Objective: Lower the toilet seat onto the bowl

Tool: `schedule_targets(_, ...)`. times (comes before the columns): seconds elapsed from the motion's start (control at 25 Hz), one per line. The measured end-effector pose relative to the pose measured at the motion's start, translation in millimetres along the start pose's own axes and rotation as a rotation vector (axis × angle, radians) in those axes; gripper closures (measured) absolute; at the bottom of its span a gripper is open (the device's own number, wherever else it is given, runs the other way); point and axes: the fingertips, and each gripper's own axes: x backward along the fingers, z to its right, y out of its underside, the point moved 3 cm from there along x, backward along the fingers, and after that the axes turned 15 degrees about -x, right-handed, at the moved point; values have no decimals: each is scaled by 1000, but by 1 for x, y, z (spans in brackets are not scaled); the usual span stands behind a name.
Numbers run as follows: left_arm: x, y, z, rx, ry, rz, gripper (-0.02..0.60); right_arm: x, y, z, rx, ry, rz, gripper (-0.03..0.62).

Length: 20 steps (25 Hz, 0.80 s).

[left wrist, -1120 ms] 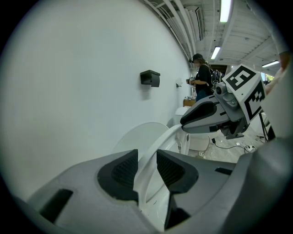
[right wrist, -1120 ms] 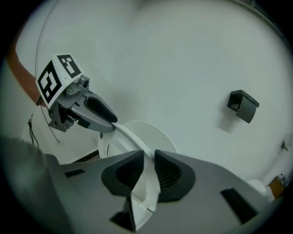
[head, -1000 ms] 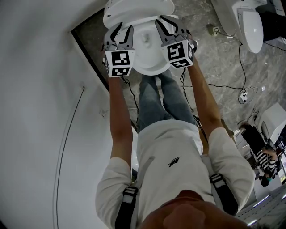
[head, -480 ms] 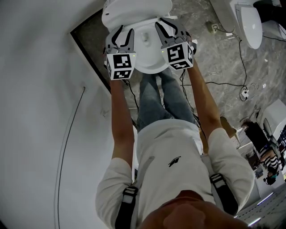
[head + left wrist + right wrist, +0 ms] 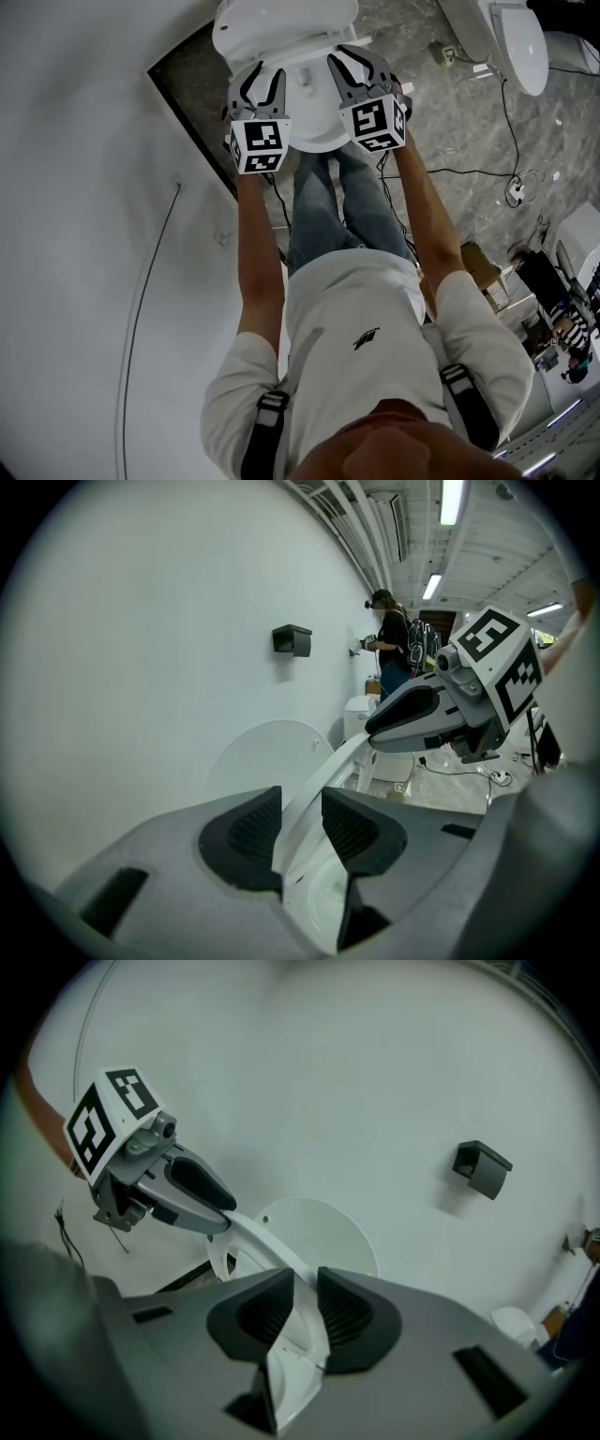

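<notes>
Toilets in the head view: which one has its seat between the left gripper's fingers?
The toilet at the top centre, against the white wall; the left gripper holds its seat. The other toilet, top right, is untouched.

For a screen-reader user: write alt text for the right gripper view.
The jaws of the right gripper, just opened slightly, clasp the tilted white toilet seat. The left gripper holds its rim farther along; the lid stands upright behind.
</notes>
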Motion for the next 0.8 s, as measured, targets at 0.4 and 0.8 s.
schedule_targets(0.4, 14, 9, 19, -7, 18, -1, 437, 15, 15, -14, -8, 18, -13, 503)
schedule_targets(0.8, 23, 13, 36, -12, 54, -9, 436, 29, 27, -20, -15, 16, -33, 503)
